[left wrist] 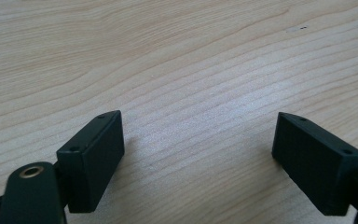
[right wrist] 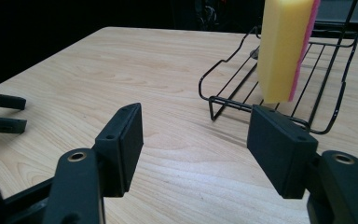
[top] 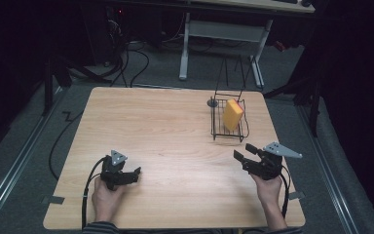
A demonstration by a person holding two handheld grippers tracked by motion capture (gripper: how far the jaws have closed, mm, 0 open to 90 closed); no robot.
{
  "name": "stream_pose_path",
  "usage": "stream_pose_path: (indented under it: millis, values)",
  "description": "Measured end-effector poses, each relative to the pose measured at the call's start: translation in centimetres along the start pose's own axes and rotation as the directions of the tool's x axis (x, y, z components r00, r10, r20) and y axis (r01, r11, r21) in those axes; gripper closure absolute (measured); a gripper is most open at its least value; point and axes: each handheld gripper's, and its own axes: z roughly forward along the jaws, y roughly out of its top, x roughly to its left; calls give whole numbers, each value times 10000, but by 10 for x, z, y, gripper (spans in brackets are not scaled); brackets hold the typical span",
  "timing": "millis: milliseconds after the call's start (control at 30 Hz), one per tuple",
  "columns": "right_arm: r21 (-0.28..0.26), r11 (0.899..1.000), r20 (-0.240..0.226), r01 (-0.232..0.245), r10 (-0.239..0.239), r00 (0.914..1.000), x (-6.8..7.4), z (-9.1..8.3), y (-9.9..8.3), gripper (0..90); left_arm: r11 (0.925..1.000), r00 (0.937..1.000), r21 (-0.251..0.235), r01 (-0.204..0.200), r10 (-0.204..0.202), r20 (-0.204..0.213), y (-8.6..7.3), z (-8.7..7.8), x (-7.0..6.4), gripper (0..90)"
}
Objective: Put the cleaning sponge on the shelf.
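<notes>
A yellow sponge [top: 233, 114] with a pink backing stands on edge in a black wire rack [top: 218, 127] at the back right of the wooden table [top: 165, 131]. In the right gripper view the sponge [right wrist: 284, 46] rises from the rack [right wrist: 228, 100] just ahead. My right gripper [top: 242, 152] is open, held near the rack's front, nothing between its jaws [right wrist: 196, 130]. My left gripper [top: 135, 174] rests low at the front left, also open over bare wood [left wrist: 198, 140].
A small dark round object [top: 213, 103] sits by the rack's far left corner. Beyond the table stand a white-legged desk [top: 185, 44] and cables on a grey floor [top: 141, 63]. The left gripper's tips [right wrist: 4, 112] show at the far left of the right gripper view.
</notes>
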Motion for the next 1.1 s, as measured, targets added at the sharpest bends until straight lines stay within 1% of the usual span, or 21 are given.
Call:
stream_pose_path:
  millis: [233, 500, 733, 900, 1100]
  values:
    - [288, 9996, -25, 13, -12, 10000, 1, 9, -4, 368, 10000, 10000, 0, 0, 0, 0, 0, 0, 0, 174]
    - [672, 9977, -222, -83, 98, 9997, 2, 21, -10, 378, 10000, 10000, -1, 0, 0, 3, 0, 0, 0, 173]
    - [860, 9963, -341, -96, 126, 9993, 4, 28, -13, 379, 10000, 10000, 0, 1, -1, 3, 0, 0, 0, 174]
    - [1032, 9947, -397, -52, 94, 9992, 5, 34, -14, 378, 10000, 10000, 2, -1, 1, 3, 0, 0, 0, 173]
    - [1239, 9922, -358, 166, -123, 9993, 5, 43, -15, 376, 10000, 10000, 0, 2, -2, 2, 0, 0, 0, 174]
